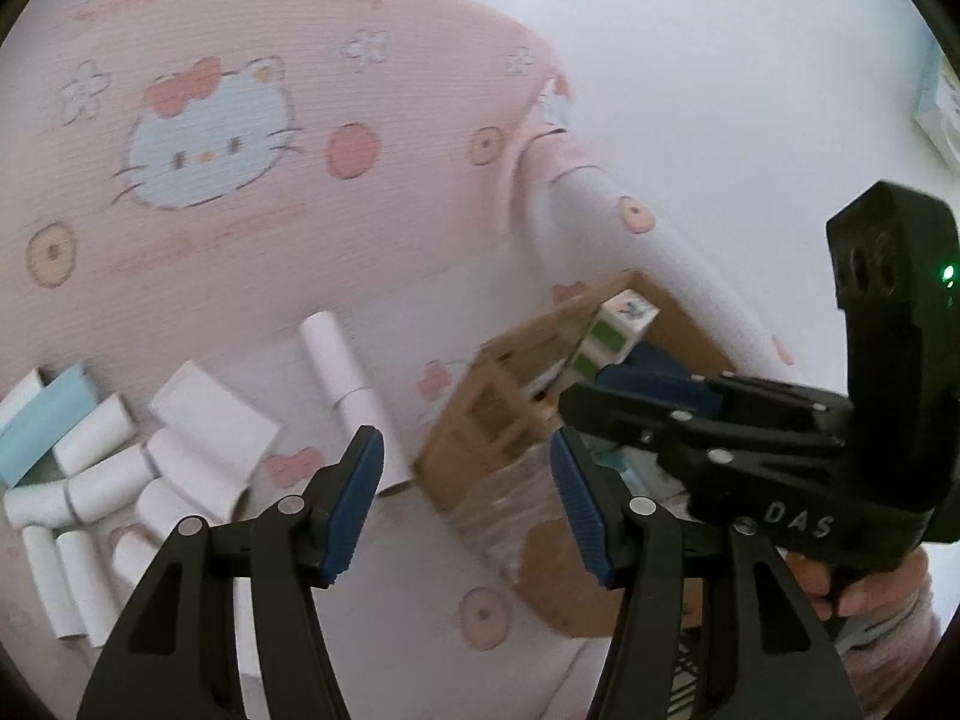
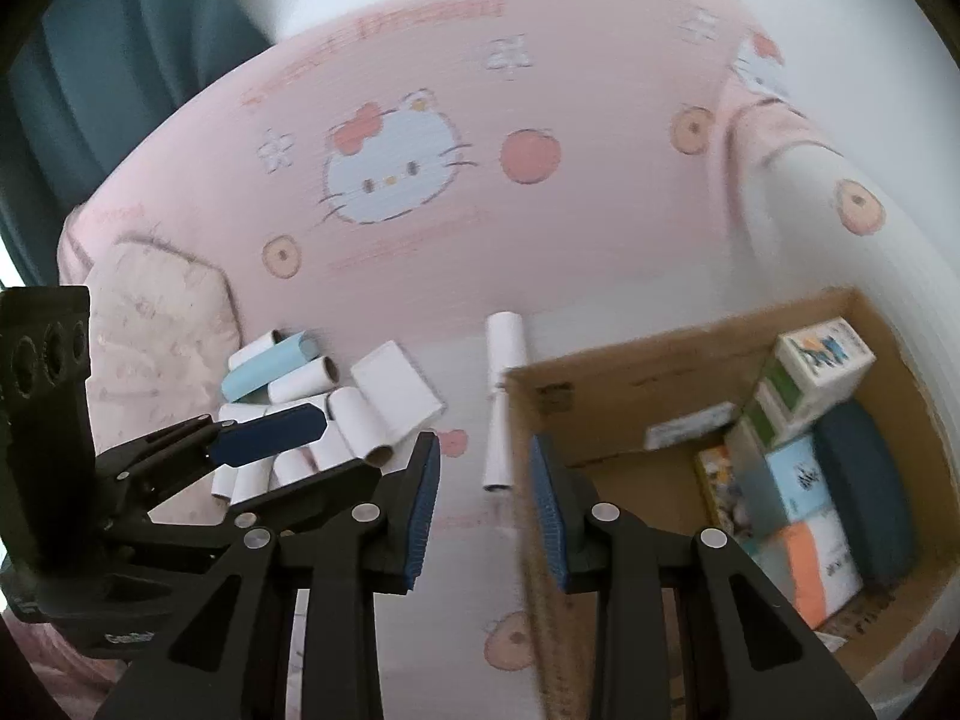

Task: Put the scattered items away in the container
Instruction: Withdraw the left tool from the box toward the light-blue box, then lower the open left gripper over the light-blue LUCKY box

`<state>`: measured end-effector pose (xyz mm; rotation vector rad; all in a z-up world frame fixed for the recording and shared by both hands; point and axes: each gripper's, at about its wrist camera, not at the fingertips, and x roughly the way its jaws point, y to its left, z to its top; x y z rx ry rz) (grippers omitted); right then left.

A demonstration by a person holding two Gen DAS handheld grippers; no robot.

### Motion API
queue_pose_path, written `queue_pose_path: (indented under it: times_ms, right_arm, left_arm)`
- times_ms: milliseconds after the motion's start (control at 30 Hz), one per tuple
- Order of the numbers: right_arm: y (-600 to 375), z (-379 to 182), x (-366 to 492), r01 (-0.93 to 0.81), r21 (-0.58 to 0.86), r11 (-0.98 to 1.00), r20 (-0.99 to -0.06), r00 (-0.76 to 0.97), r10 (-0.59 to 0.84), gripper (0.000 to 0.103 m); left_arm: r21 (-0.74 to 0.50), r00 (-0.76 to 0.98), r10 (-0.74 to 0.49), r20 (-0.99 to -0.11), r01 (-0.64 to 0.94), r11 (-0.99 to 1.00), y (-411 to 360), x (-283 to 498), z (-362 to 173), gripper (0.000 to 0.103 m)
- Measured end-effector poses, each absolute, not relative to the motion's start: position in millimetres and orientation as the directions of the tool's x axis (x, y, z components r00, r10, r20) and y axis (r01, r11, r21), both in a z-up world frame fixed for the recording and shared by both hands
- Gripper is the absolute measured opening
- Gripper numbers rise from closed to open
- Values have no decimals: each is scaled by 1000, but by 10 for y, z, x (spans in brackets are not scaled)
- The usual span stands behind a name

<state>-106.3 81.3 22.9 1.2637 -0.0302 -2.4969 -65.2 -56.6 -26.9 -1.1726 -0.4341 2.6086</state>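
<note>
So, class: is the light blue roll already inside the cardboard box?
No. The light blue roll lies among white rolls on the bedsheet, outside the cardboard box.

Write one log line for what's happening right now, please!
left gripper: open, empty | right gripper: open, empty | paper rolls: scattered on bedsheet | cardboard box: partly filled

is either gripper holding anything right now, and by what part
Nothing is held. The left gripper and the right gripper both stand open with bare pads; the paper tubes lie untouched on the bed.
</note>
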Motion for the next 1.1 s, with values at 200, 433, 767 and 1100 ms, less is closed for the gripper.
queue_pose_path:
  times_ms: [200, 433, 767, 1100]
  right_arm:
    - [507, 264, -1060, 340, 197, -920, -775, -520, -359, 28]
    - [208, 378, -1095, 410, 221, -885, -748, -511, -423, 28]
    - [-504, 51, -1405, 513, 241, -824, -769, -416, -485, 28]
    - [-1213, -778, -2009, 536, 330, -777, -824, -238, -514, 28]
  left_arm:
    - [-338, -630, 266, -729, -5, -941, -1005, -466, -365, 62]
    - [-310, -646, 172, -743, 105, -945, -1722, -164, -375, 62]
    - [-345, -653, 73, -754, 299, -890, -2842, -130, -718, 62]
    - [-512, -625, 105, -773, 519, -684, -3763, -229, -1289, 62]
